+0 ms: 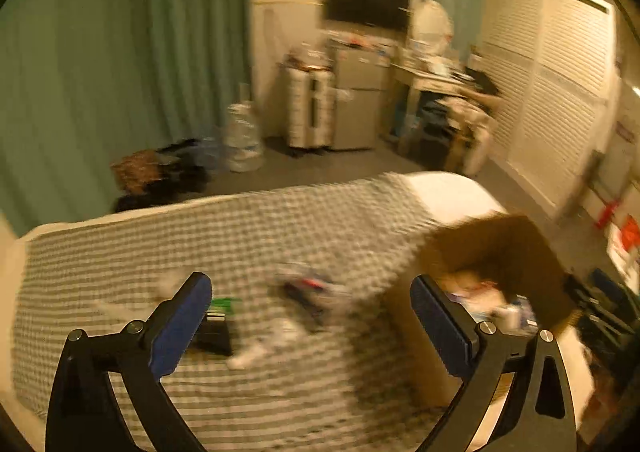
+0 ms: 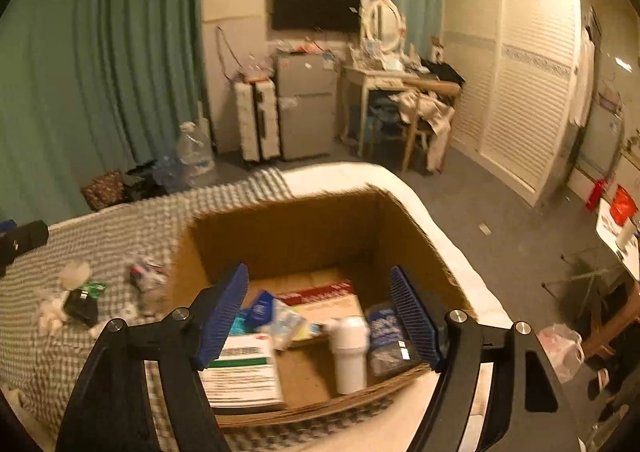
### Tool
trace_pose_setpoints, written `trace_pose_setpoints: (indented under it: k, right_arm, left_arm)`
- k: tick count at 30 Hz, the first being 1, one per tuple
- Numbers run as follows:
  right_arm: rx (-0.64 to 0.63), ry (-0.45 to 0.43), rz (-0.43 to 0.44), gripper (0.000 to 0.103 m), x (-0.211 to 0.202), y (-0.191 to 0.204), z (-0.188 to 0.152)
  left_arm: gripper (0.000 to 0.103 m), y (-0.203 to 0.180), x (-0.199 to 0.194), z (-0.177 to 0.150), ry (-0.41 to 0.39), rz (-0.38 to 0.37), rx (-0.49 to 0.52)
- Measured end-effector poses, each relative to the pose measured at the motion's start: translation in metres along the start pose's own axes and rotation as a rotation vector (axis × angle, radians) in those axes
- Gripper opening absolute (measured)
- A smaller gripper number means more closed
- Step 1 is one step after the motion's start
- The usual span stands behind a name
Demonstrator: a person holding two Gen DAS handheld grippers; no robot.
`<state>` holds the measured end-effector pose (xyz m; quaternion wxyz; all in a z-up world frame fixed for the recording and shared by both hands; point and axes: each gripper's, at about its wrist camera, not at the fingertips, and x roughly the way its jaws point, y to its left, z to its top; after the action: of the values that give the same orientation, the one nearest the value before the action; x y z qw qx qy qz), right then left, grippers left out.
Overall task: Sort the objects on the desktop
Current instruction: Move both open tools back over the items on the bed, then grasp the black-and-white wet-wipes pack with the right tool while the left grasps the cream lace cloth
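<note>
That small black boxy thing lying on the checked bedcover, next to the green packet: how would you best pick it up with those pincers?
Grip the small black boxy object across its two longer sides, coming down from above. It seems to lie flat on the checked bedcover, with white crumpled bits close beside it, so the sides look easiest to reach.

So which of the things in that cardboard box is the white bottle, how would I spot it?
Find the open cardboard box on the checked bedcover. Look at its near right part, between the right tongs. The white bottle stands upright there, plain white and round, while its neighbours are flat printed packets and a blue pouch.
</note>
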<state>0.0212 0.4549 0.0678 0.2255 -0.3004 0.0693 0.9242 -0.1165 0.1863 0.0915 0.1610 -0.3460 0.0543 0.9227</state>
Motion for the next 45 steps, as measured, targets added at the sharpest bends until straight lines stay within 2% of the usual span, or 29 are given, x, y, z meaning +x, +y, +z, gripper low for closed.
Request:
trace_pose_setpoints:
  k: [4, 6, 10, 14, 18, 19, 24, 26, 28, 33, 36, 39, 45]
  right_arm:
    - [-0.042, -0.039, 0.076, 0.075, -0.018, 0.044, 0.001]
    - [-0.068, -0.050, 0.114, 0.083, -0.022, 0.069, -0.001]
    - [-0.120, -0.084, 0.191, 0.087, -0.026, 0.120, -0.012]
    - [-0.173, -0.076, 0.268, 0.088, -0.014, 0.170, -0.034]
    - [-0.210, -0.055, 0.296, 0.089, 0.013, 0.208, -0.061]
    - [-0.211, -0.073, 0.295, 0.089, 0.018, 0.214, -0.068]
    - [-0.224, -0.103, 0.283, 0.089, 0.046, 0.236, -0.095]
    - [-0.220, -0.100, 0.257, 0.089, 0.060, 0.239, -0.100]
    - [-0.191, -0.098, 0.246, 0.089, 0.075, 0.237, -0.102]
    - [-0.147, -0.027, 0.215, 0.089, 0.121, 0.229, -0.100]
    - [-0.140, -0.034, 0.191, 0.089, 0.139, 0.230, -0.094]
    - [-0.143, -0.039, 0.197, 0.089, 0.154, 0.235, -0.088]
    - [-0.176, -0.015, 0.177, 0.089, 0.190, 0.247, -0.085]
  left_arm:
    - [0.103, 0.070, -0.014, -0.009, -0.030, 0.147, -0.063]
    - [0.103, 0.099, -0.014, -0.017, -0.023, 0.182, -0.090]
    - [0.103, 0.157, -0.007, -0.052, -0.007, 0.290, -0.138]
    - [0.103, 0.188, 0.016, -0.092, 0.023, 0.352, -0.162]
    - [0.103, 0.203, 0.052, -0.135, 0.089, 0.335, -0.216]
    - [0.103, 0.204, 0.063, -0.145, 0.102, 0.326, -0.229]
    - [0.103, 0.205, 0.103, -0.177, 0.110, 0.328, -0.245]
    - [0.103, 0.205, 0.116, -0.183, 0.117, 0.334, -0.257]
    - [0.103, 0.205, 0.131, -0.185, 0.141, 0.299, -0.263]
    - [0.103, 0.200, 0.150, -0.180, 0.110, 0.293, -0.225]
    - [0.103, 0.205, 0.165, -0.184, 0.131, 0.274, -0.225]
    - [0.103, 0.216, 0.179, -0.190, 0.176, 0.273, -0.273]
    - [0.103, 0.243, 0.190, -0.196, 0.176, 0.259, -0.407]
